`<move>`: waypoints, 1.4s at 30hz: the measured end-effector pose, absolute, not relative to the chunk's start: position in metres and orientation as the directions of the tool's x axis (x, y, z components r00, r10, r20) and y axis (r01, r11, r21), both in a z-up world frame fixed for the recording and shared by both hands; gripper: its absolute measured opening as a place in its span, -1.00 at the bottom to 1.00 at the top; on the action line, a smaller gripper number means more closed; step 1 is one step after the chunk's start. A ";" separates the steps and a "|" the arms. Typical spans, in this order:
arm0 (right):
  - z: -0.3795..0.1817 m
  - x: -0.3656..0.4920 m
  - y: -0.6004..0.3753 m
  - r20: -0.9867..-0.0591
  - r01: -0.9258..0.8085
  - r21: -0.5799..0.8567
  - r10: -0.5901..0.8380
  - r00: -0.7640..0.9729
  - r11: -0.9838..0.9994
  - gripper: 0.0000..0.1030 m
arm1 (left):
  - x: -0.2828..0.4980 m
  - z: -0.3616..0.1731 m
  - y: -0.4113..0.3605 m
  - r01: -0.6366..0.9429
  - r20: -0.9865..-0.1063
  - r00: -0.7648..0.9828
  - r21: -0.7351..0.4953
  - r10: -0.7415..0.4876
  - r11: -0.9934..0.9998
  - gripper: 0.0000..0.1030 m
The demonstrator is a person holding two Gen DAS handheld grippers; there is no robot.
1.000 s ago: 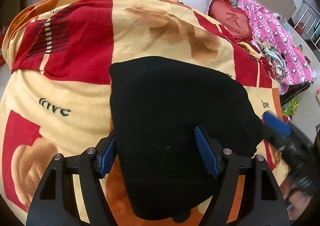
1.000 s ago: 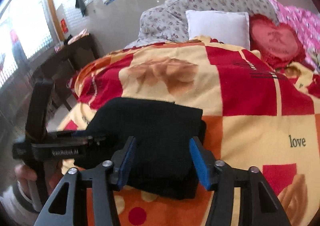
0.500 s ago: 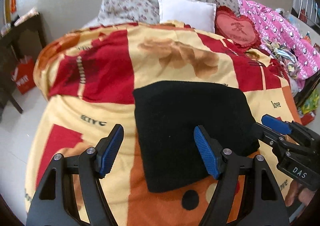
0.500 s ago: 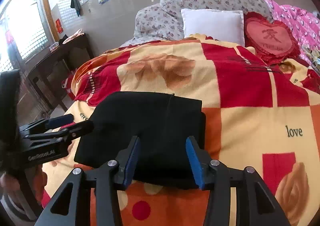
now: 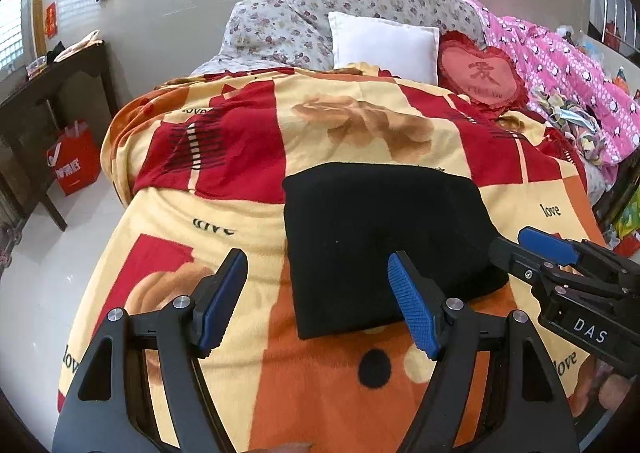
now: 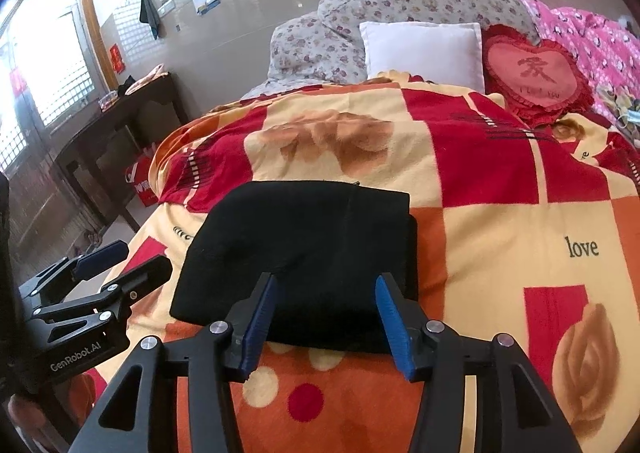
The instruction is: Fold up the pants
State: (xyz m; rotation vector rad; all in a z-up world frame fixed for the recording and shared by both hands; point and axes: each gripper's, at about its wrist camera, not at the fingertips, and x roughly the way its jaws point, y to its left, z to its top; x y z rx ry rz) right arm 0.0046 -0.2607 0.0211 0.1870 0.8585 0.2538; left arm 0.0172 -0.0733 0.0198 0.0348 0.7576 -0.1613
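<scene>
The black pants (image 5: 384, 237) lie folded into a compact rectangle on the red, yellow and orange blanket (image 5: 224, 221); they also show in the right wrist view (image 6: 304, 249). My left gripper (image 5: 316, 301) is open and empty, held above the blanket at the pants' near left corner. My right gripper (image 6: 326, 325) is open and empty, just short of the pants' near edge. The right gripper shows in the left wrist view (image 5: 532, 249) beside the pants' right edge. The left gripper shows in the right wrist view (image 6: 124, 261) left of the pants.
A white pillow (image 5: 384, 45), a red heart cushion (image 5: 480, 73), a floral quilt (image 5: 352, 1) and pink bedding (image 5: 568, 69) lie at the bed's head and right side. A dark table (image 5: 48, 85) and a red bag (image 5: 74, 161) stand left of the bed.
Both grippers have drawn back and up from the folded pants. The left gripper no longer straddles the cloth. The pants have stayed flat on the blanket.
</scene>
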 end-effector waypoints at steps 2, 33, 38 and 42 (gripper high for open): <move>0.022 0.002 -0.260 -0.721 -0.147 0.263 0.296 0.627 0.954 -0.02 | 0.015 0.020 -0.071 0.154 -0.686 0.714 -0.037 -0.137 0.987 0.42; 0.010 0.002 -0.248 -0.756 -0.158 0.270 0.311 0.577 0.950 -0.01 | 0.009 0.010 -0.069 0.135 -0.695 0.711 -0.011 -0.105 0.991 0.42; 0.007 0.005 -0.248 -0.762 -0.160 0.274 0.316 0.566 0.948 -0.01 | 0.010 0.008 -0.070 0.136 -0.701 0.705 -0.014 -0.107 0.991 0.42; 0.004 0.006 -0.248 -0.765 -0.161 0.275 0.317 0.561 0.948 0.00 | 0.010 0.007 -0.071 0.139 -0.704 0.702 -0.012 -0.107 0.990 0.42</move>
